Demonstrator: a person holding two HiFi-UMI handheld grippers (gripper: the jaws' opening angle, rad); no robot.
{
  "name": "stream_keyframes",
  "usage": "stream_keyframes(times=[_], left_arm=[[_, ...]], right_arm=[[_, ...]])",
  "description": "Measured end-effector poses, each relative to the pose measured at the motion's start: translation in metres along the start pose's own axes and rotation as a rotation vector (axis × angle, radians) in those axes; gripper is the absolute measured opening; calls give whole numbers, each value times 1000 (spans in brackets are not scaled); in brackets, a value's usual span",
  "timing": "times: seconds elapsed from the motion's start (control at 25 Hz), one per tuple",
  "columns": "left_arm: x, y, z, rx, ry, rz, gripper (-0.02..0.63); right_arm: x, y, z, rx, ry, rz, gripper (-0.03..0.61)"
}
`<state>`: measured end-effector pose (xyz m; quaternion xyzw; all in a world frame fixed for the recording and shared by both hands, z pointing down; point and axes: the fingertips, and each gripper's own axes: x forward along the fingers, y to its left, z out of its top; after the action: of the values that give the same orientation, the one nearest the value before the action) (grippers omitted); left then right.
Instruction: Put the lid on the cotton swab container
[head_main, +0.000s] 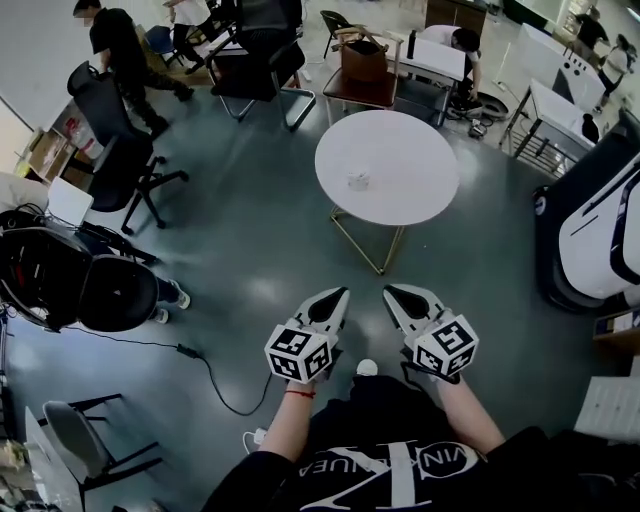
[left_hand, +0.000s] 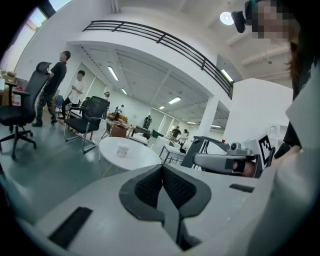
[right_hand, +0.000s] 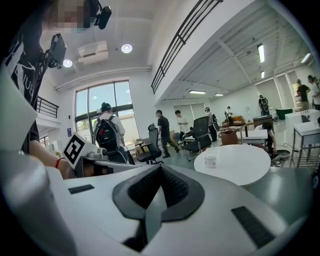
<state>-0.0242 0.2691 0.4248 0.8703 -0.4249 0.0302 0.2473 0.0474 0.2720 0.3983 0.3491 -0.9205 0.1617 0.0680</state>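
Observation:
A small clear cotton swab container (head_main: 358, 180) stands near the middle of a round white table (head_main: 420, 190) some way ahead of me. It also shows as a small cup (left_hand: 122, 150) in the left gripper view and as a cup (right_hand: 210, 161) in the right gripper view. I cannot make out a separate lid. My left gripper (head_main: 340, 293) and right gripper (head_main: 388, 290) are held side by side close to my body, well short of the table. Both are shut with nothing between their pads.
The table stands on thin gold legs (head_main: 385, 255) on a grey floor. Black office chairs (head_main: 125, 160) stand at the left, a black cable (head_main: 215, 385) runs across the floor, and white machines (head_main: 600, 230) sit at the right. People (head_main: 120, 50) move about at the back.

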Motion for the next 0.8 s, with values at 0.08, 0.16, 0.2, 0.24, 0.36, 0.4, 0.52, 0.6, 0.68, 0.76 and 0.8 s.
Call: stream_keyframes(times=[0.08, 0.16, 0.2, 0.24, 0.36, 0.4, 0.52, 0.6, 0.68, 0.76, 0.8], left_arm=[[11, -1, 4, 4, -1, 6, 8], [20, -1, 7, 8, 0, 11, 8], [24, -2, 8, 10, 1, 13, 8], [27, -2, 9, 12, 3, 14, 8], [35, -3, 11, 20, 13, 18, 8], [35, -3, 11, 22, 16, 20, 8], [36, -2, 13, 35, 23, 22, 8], [39, 0, 15, 40, 25, 24, 8], [43, 4, 17, 39, 27, 25, 8], [50, 7, 17, 40, 35, 19, 8], [54, 9, 17, 43, 40, 13, 8]], right_arm=[[-1, -12, 4, -1, -7, 1, 3], [-2, -22, 5, 1, -9, 0, 3], [-2, -26, 6, 4, -10, -1, 3], [-3, -30, 6, 7, -10, -2, 3], [-3, -35, 7, 15, -13, 4, 3], [-3, -36, 7, 16, -14, 6, 3], [-1, -38, 8, 25, -22, 4, 3], [2, -40, 9, 29, -26, 3, 3], [6, -43, 10, 27, -24, 4, 3], [11, -47, 9, 26, -17, 2, 3], [14, -50, 9, 26, -13, 0, 3]])
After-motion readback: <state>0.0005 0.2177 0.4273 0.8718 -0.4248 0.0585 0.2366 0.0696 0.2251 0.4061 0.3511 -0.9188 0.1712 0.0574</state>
